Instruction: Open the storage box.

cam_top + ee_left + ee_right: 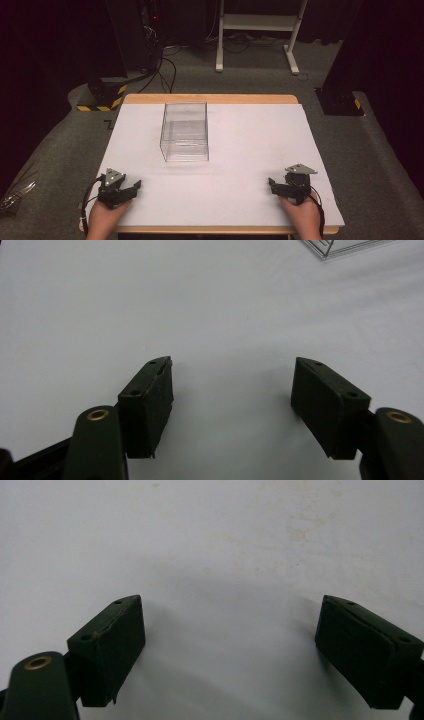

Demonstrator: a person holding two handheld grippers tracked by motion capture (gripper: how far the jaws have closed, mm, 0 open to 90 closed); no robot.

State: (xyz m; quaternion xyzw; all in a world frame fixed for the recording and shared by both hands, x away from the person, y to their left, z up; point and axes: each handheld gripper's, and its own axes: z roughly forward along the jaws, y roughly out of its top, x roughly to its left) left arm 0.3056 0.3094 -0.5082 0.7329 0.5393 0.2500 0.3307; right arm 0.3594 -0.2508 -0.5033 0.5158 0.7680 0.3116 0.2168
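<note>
A clear plastic box [184, 131] stands empty on the white table sheet [240, 150], left of centre and toward the back. Its corner [327, 247] peeks in at the top of the left gripper view. My left gripper [131, 185] rests near the front left edge, held by a hand; its jaws stand apart over bare sheet, open [232, 385], with nothing between them. At the front right, my right gripper [271, 182] rests in the other hand, its jaws spread wide over the sheet, open [230, 630] and empty.
The wooden table edge [210, 98] shows at the back and front. Beyond it, on the grey carpet, stand a white desk frame [257, 30], black stands with yellow-striped bases [102, 97] and cables. Faint stains mark the sheet [295, 530].
</note>
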